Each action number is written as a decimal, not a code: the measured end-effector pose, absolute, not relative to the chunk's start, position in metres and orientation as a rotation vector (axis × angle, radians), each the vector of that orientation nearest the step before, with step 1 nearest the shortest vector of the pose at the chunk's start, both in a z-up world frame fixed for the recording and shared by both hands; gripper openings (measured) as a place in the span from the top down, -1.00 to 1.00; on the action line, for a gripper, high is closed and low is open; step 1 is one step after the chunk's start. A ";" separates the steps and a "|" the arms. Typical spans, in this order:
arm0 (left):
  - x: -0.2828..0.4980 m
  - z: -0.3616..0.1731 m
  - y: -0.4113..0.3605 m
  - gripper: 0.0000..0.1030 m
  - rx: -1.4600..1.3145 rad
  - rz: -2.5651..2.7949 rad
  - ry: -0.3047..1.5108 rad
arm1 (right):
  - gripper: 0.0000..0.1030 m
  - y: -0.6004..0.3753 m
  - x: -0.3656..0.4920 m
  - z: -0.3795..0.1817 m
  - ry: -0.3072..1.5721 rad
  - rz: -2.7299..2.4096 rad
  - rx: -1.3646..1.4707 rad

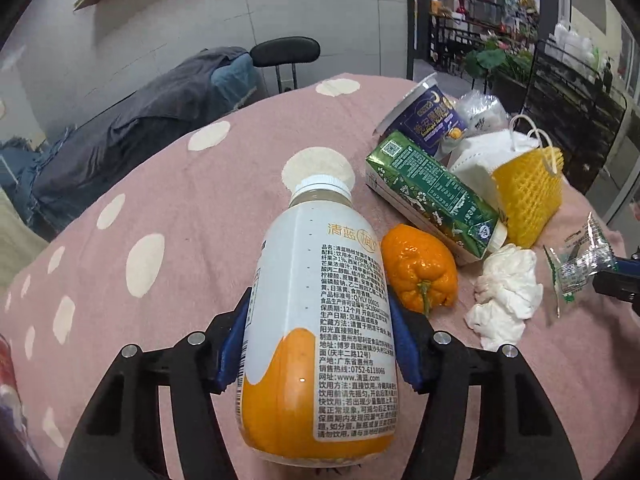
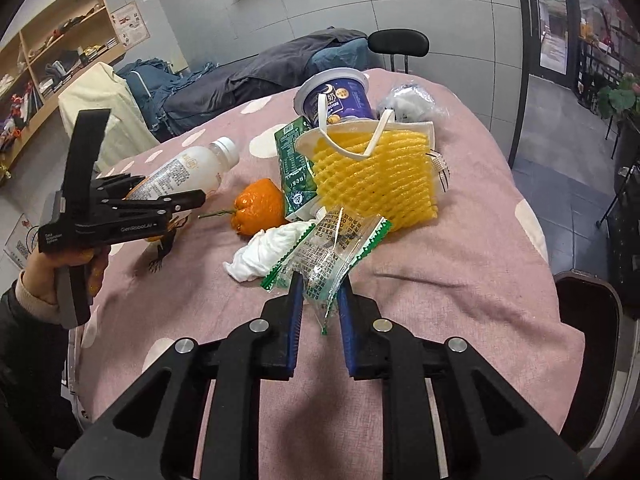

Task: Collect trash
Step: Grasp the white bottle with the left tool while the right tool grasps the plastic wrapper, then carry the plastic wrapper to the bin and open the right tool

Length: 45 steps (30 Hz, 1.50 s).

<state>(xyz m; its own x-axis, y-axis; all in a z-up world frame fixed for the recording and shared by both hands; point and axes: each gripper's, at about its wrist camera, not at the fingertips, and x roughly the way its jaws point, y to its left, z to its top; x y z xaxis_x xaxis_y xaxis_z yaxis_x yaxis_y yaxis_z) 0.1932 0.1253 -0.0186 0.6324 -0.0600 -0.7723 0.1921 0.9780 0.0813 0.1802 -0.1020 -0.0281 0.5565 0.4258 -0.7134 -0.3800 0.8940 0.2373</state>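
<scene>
My left gripper (image 1: pixel 320 336) is shut on a white and orange drink bottle (image 1: pixel 320 320), its blue pads pressed on both sides; the bottle also shows in the right wrist view (image 2: pixel 188 172). My right gripper (image 2: pixel 319 300) is shut on a clear plastic wrapper with green edges (image 2: pixel 328 256), seen at the right edge of the left wrist view (image 1: pixel 580 268). On the pink dotted cloth (image 1: pixel 180 208) lie an orange (image 1: pixel 420 268), a crumpled tissue (image 1: pixel 506 292), a green carton (image 1: pixel 432 196), yellow foam net (image 1: pixel 528 196), a face mask (image 1: pixel 484 152) and a purple cup (image 1: pixel 424 116).
A clear plastic bag (image 2: pixel 408 100) lies behind the cup. A black chair (image 2: pixel 400 46) and a cloth-covered bench (image 2: pixel 256 76) stand beyond the table. A dark chair (image 2: pixel 588 312) is at the table's right edge. Shelves (image 2: pixel 52 44) line the left wall.
</scene>
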 end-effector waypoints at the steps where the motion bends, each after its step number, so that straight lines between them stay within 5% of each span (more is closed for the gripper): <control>1: 0.183 -0.016 0.128 -0.17 0.129 -0.139 0.856 | 0.65 -0.103 0.178 -0.028 0.852 0.472 0.057; 15: 0.117 0.013 0.081 -0.18 -0.118 -0.203 0.664 | 0.65 -0.143 0.150 -0.017 0.790 0.427 0.104; 32: 0.093 0.015 -0.013 -0.18 -0.106 -0.378 0.602 | 0.65 -0.253 0.123 -0.012 0.715 0.187 0.232; 45: 0.095 0.017 -0.065 -0.18 -0.068 -0.512 0.596 | 0.65 -0.367 0.135 -0.081 0.809 -0.146 0.335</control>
<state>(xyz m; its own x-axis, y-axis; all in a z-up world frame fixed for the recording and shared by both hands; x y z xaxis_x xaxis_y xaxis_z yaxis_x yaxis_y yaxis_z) 0.0949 -0.0652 0.0168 0.7071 -0.4795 -0.5197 0.4409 0.8736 -0.2062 0.1350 -0.3667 -0.0811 0.6838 -0.0005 -0.7297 0.2542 0.9375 0.2375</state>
